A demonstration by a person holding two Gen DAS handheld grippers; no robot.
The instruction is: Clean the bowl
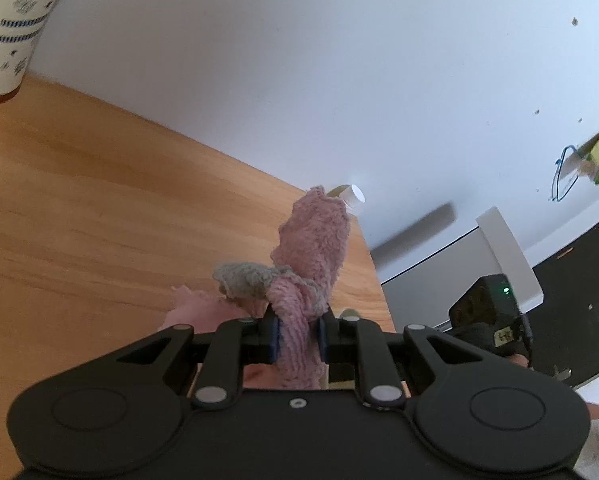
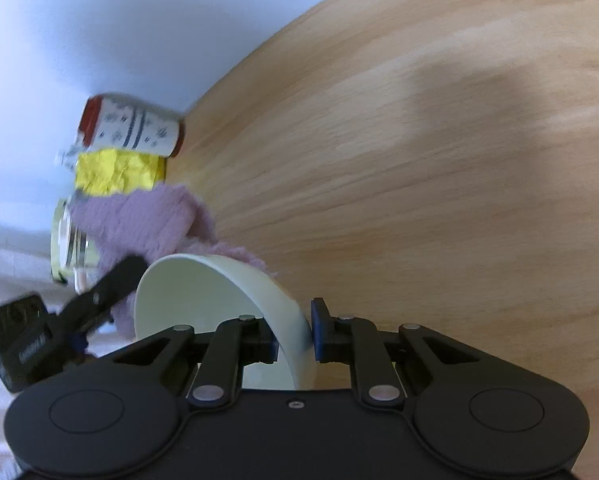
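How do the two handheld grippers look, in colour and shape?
Both the left gripper and the right gripper are matte black, with two round discs on the body, silver pivot pins on angled linkage bars, and blue pads lining the jaws.

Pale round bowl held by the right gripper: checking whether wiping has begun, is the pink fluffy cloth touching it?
Touching. In the right wrist view the pink fluffy cloth lies pressed against the pale round bowl at its far rim, with no gap visible between them.
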